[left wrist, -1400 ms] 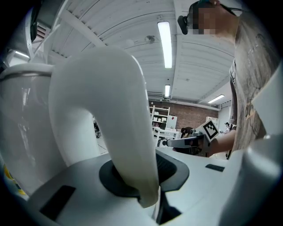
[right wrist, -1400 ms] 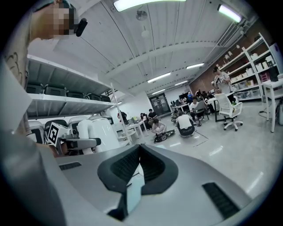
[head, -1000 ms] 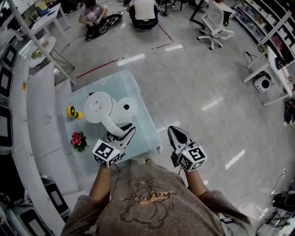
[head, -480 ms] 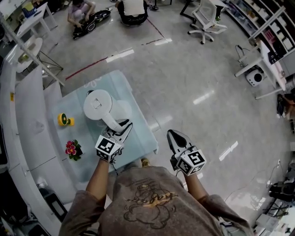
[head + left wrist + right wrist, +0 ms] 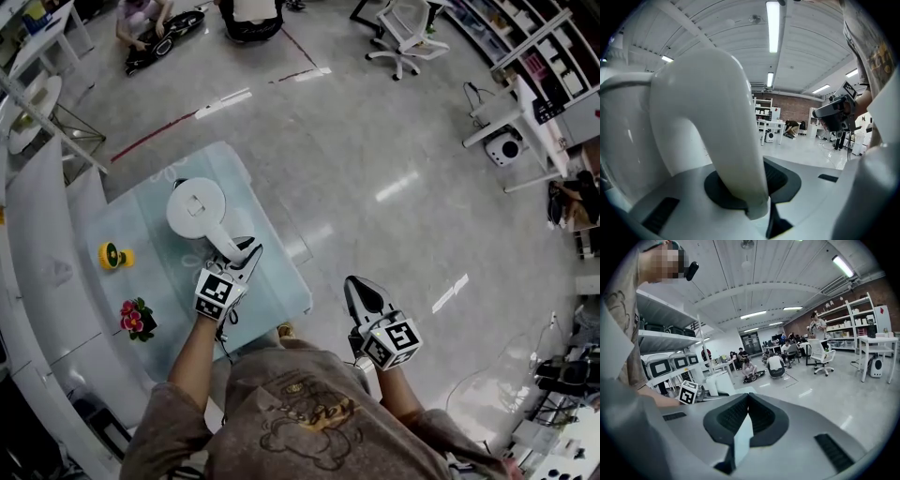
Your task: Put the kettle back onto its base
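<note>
A white kettle point(image 5: 195, 208) stands upright on the pale glass table point(image 5: 272, 286). Its curved handle point(image 5: 225, 246) points toward me. No base shows around it in the head view; the kettle's body covers that spot. My left gripper point(image 5: 246, 253) is shut on the handle. In the left gripper view the handle point(image 5: 708, 126) fills the space between the jaws of that gripper point(image 5: 761, 185), which have just eased open slightly with the handle still between them. My right gripper point(image 5: 359, 285) hangs over the floor right of the table, shut and empty, its tips point(image 5: 747, 399) touching.
A small yellow object point(image 5: 111, 255) and a red flower pot point(image 5: 134, 319) sit on the table's left side. White shelving point(image 5: 37, 234) runs along the left. People sit on the floor point(image 5: 141, 33) far ahead, near an office chair point(image 5: 398, 37).
The kettle has shifted right onto the round white base that showed beside it a second ago, and now hides it. My left gripper went with it. The right gripper barely moved.
</note>
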Action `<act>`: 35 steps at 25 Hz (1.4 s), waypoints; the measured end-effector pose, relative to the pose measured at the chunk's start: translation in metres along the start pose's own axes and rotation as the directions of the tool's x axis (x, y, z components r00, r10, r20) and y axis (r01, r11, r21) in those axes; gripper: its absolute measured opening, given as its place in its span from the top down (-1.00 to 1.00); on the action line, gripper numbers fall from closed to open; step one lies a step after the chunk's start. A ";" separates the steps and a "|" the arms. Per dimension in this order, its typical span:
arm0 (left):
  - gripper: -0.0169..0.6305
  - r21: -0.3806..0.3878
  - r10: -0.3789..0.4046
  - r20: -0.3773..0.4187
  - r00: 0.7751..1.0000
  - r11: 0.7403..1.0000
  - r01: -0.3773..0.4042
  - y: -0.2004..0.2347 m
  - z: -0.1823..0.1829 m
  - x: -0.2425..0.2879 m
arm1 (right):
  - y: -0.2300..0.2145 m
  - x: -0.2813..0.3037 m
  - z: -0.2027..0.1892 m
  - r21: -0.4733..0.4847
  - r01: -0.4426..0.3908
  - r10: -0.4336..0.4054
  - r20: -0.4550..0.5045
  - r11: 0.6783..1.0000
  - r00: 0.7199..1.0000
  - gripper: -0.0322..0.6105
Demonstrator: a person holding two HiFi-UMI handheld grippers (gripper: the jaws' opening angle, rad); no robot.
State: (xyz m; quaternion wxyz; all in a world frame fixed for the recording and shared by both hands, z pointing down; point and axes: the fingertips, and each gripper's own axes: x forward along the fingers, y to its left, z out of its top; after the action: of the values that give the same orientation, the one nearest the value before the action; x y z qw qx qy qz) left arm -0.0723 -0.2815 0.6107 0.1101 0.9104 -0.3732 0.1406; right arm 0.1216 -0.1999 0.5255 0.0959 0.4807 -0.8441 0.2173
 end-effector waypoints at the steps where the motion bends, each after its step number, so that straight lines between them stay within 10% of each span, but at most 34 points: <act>1: 0.66 0.002 -0.003 -0.004 1.000 1.000 0.003 0.001 -0.002 0.002 | -0.001 -0.001 0.000 0.001 0.007 -0.007 -0.003 1.000 1.000 0.89; 35: 0.66 0.070 -0.104 -0.001 0.995 0.992 0.104 -0.018 -0.022 0.017 | 0.002 -0.003 -0.026 0.018 0.053 -0.052 -0.054 0.998 0.997 0.89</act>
State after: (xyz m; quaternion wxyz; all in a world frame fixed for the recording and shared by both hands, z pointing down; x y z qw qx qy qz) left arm -0.0521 -0.2730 0.6356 0.0847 0.9321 -0.3202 0.1464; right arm 0.1199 -0.1851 0.5468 0.1194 0.4975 -0.8263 0.2354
